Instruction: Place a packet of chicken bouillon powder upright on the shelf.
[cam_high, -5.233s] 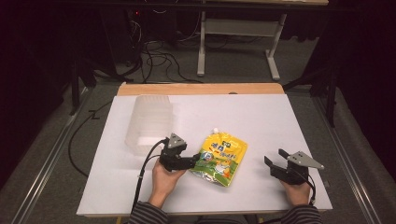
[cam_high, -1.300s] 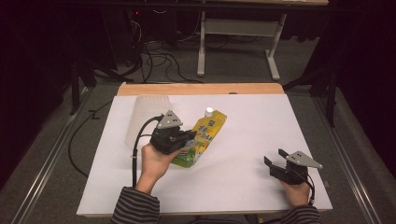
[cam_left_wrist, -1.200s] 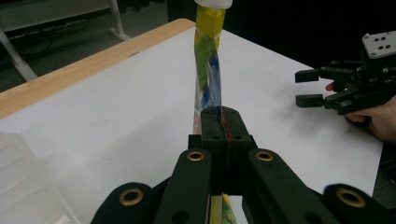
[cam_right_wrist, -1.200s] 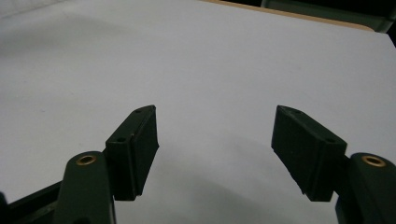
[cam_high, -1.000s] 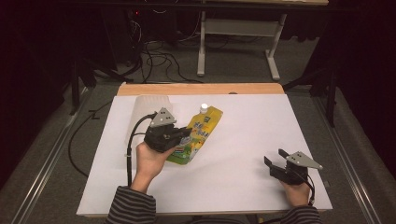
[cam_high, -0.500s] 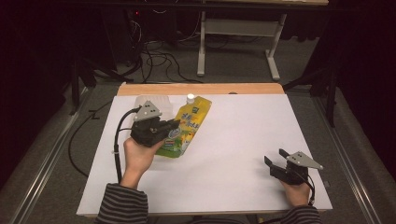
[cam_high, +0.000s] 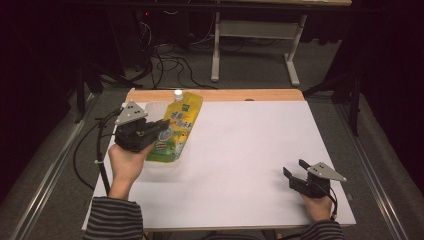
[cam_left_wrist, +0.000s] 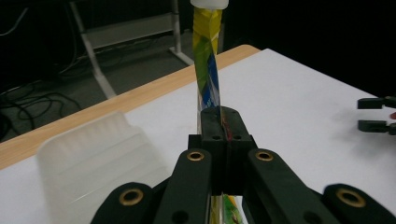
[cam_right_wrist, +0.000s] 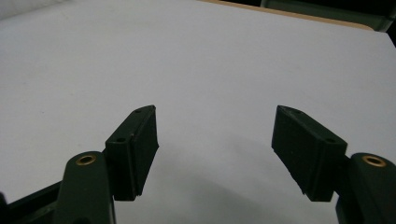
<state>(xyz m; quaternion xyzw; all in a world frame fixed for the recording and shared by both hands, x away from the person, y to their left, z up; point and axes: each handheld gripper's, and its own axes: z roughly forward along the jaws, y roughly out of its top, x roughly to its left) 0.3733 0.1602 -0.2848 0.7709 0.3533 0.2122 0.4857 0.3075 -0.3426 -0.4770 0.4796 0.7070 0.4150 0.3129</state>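
The yellow-green pouch with a white cap hangs clamped in the left claw, above the clear bin at the tabletop's far left edge. The right claw rests apart; bare tabletop lies between them.

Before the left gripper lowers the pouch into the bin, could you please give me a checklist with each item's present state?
1. Left gripper clamped on pouch: ok.
2. Pouch lifted off the table: ok.
3. Pouch over the bin: cannot tell; in the high view the hand hides most of the bin.
4. Bin mouth free of other things: cannot tell.
5. Right gripper open, resting far from the bin: ok.
6. Cap on the pouch: ok.
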